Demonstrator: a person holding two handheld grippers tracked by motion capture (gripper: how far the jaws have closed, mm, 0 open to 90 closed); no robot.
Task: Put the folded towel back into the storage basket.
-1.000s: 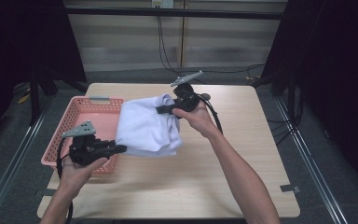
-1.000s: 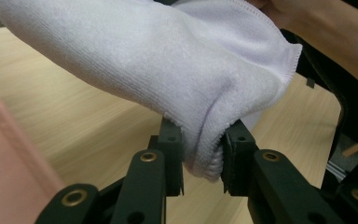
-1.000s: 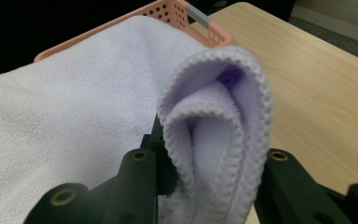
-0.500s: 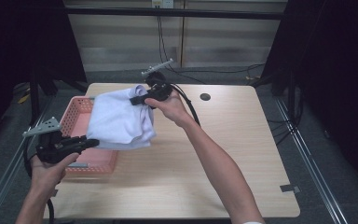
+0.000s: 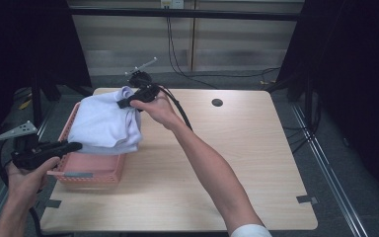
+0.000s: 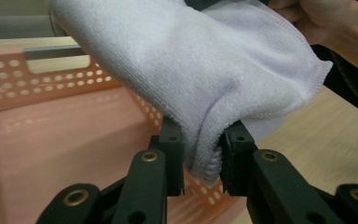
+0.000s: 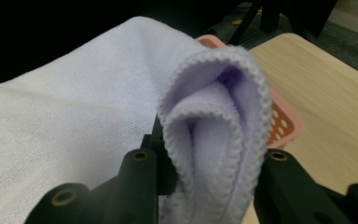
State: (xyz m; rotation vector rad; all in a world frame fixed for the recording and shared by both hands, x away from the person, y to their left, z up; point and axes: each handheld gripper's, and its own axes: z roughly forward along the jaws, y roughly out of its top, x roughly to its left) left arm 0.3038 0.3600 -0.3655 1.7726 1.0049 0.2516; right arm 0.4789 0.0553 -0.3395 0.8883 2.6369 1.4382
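A folded pale lavender towel (image 5: 106, 123) hangs stretched between my two grippers above a pink perforated basket (image 5: 91, 174) at the table's left. My left gripper (image 5: 75, 146), off the table's left front, is shut on the towel's near folded edge (image 6: 204, 161). My right gripper (image 5: 122, 104) is shut on the towel's far corner, where several rolled layers (image 7: 209, 140) bulge between its jaws. In the left gripper view the towel (image 6: 191, 70) drapes over the basket's wall (image 6: 37, 84), and the hand on the right gripper shows at the top right.
The basket's rim (image 7: 286, 119) sits just behind the towel in the right gripper view. The wooden table (image 5: 217, 168) stretches to the right, with a round dark hole (image 5: 217, 102) near its far edge. Cables trail on the floor behind the table.
Both hands have carried the towel leftward, from over the table's middle to above the pink basket. Both grips on the towel look unchanged.
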